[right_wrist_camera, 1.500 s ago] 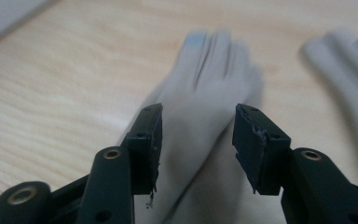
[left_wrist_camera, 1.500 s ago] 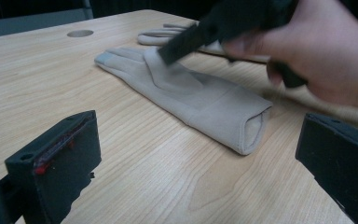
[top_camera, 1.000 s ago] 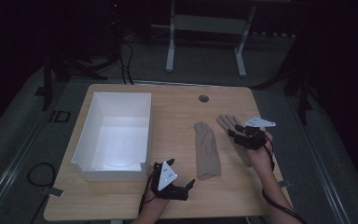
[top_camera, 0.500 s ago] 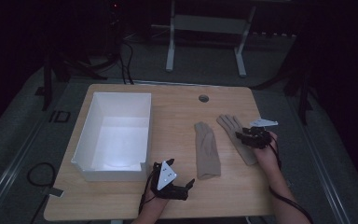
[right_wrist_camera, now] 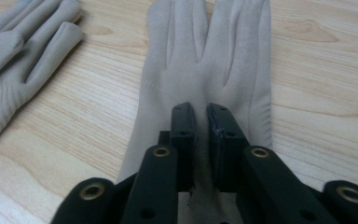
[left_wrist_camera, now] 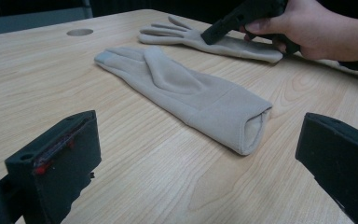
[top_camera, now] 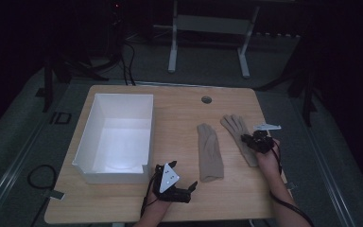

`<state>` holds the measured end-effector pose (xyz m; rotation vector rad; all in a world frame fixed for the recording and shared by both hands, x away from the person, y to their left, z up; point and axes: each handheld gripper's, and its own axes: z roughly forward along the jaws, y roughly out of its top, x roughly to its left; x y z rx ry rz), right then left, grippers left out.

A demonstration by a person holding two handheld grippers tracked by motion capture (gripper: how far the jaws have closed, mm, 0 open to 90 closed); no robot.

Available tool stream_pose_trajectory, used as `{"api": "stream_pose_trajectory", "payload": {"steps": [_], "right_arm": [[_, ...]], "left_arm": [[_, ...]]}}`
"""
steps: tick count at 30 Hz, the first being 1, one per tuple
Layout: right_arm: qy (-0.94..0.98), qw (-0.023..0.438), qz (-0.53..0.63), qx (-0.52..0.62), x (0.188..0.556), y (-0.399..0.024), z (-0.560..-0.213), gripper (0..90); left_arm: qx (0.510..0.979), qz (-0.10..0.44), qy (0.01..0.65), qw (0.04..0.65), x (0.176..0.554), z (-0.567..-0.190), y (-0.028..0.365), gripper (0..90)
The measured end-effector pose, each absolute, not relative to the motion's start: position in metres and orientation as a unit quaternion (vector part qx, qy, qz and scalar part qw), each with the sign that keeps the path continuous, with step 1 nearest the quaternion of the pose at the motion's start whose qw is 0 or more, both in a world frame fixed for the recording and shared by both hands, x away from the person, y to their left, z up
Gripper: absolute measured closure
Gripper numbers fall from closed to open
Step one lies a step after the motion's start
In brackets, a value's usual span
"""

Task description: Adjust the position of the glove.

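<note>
Two beige gloves lie flat on the wooden table (top_camera: 179, 113). The left glove (top_camera: 209, 150) (left_wrist_camera: 186, 88) (right_wrist_camera: 18, 51) points its fingers away from me, its cuff toward the front edge. The right glove (top_camera: 235, 126) (left_wrist_camera: 242, 46) (right_wrist_camera: 214, 56) lies slanted beside it. My right gripper (top_camera: 253, 142) (right_wrist_camera: 201, 109) (left_wrist_camera: 207, 37) rests on the right glove's palm, jaws pinched together with a sliver of fabric between them. My left gripper (top_camera: 190, 191) (left_wrist_camera: 200, 140) stands open just above the table, a short way in front of the left glove's cuff, holding nothing.
A white open box (top_camera: 149, 132) stands on the left half of the table, close to my left gripper. A round cable hole (top_camera: 206, 100) sits near the far edge. Beyond the table are a dark floor and a metal stand (top_camera: 172, 42).
My right gripper has slid back along the right glove toward its cuff, uncovering the glove's fingers. The left gripper and the left glove have stayed put.
</note>
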<state>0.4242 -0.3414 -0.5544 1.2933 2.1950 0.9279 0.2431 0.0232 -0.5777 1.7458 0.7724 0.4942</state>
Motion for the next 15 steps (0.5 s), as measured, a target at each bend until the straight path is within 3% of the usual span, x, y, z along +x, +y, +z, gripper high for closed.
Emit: {"api": "stream_pose_trajectory", "payload": {"steps": [15], "right_arm": [[0.701,0.266,0.355,0.559,0.389,-0.333,-0.496,83.5]], "left_arm": [[0.738,0.212,0.325,0.552,0.243,-0.578,0.023,0.3]]}}
